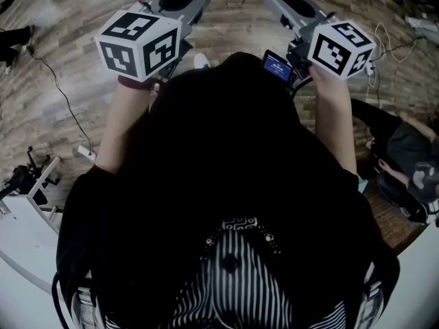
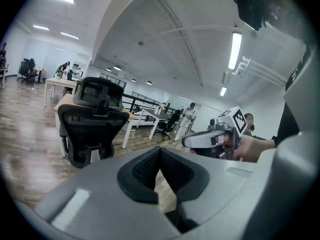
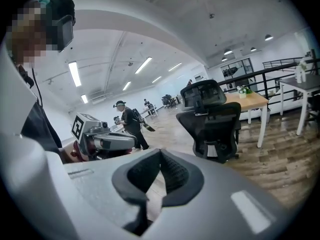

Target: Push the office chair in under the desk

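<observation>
Premises: a large open-plan office. A black high-backed office chair (image 2: pixel 92 121) stands near a wood-topped desk (image 3: pixel 252 100), with more desks (image 2: pixel 56 81) ranged beyond. Long ceiling strip lights (image 2: pixel 234 50) and a wood-plank floor (image 2: pixel 25 139) run throughout.

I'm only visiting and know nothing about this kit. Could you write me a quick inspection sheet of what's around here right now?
Surface: wood-plank floor.
Job's things: black office chair stands by a wood-topped desk, ahead of both claws, untouched.
Clutter: white stand with black gear at the person's left.
Claws: left claw and right claw both shut, empty, held side by side.
Cables: black cable and white cable lie loose on the floor.
Surroundings: open office with more desks; people in the background.
</observation>
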A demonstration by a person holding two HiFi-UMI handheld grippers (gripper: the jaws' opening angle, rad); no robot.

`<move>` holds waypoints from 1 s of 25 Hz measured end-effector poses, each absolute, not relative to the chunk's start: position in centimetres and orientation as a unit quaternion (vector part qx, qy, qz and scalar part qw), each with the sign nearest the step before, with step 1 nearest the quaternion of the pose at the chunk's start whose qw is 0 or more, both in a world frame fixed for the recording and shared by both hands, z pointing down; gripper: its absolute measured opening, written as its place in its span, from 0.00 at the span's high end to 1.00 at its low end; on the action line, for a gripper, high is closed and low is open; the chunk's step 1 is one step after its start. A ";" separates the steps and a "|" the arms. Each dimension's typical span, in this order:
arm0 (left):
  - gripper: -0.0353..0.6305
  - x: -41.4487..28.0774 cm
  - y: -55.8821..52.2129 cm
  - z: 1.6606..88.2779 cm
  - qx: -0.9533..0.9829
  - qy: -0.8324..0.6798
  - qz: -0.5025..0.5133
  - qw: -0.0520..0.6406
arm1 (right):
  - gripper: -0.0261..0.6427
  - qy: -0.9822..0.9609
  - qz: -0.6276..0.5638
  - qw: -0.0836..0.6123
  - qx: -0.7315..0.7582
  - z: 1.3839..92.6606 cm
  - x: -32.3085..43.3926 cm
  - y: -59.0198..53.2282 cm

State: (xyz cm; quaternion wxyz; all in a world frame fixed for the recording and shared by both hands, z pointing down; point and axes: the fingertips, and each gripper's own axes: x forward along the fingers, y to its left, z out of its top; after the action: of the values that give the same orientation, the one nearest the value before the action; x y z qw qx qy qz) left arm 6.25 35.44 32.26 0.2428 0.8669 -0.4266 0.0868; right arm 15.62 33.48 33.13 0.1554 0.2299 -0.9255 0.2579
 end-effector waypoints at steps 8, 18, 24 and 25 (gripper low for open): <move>0.95 4.6 35.0 32.1 0.872 -0.421 0.070 0.239 | 0.96 -0.930 0.256 0.163 0.209 33.0 12.5 32.8; 0.95 2.1 28.3 31.9 0.857 -0.457 0.052 0.231 | 0.96 -0.933 0.263 0.162 0.186 33.9 10.9 25.8; 0.95 1.8 18.8 32.2 0.861 -0.450 0.061 0.230 | 0.96 -0.933 0.262 0.159 0.187 34.3 10.3 16.2; 0.95 1.8 17.6 32.1 0.862 -0.449 0.063 0.228 | 0.96 -0.934 0.259 0.160 0.187 34.3 10.1 14.9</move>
State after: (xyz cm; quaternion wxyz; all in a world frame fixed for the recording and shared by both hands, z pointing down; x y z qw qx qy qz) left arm 1.84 17.60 32.11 0.2283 0.8618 -0.4485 0.0634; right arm 10.11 14.93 34.30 0.1596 0.1873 -0.9340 0.2588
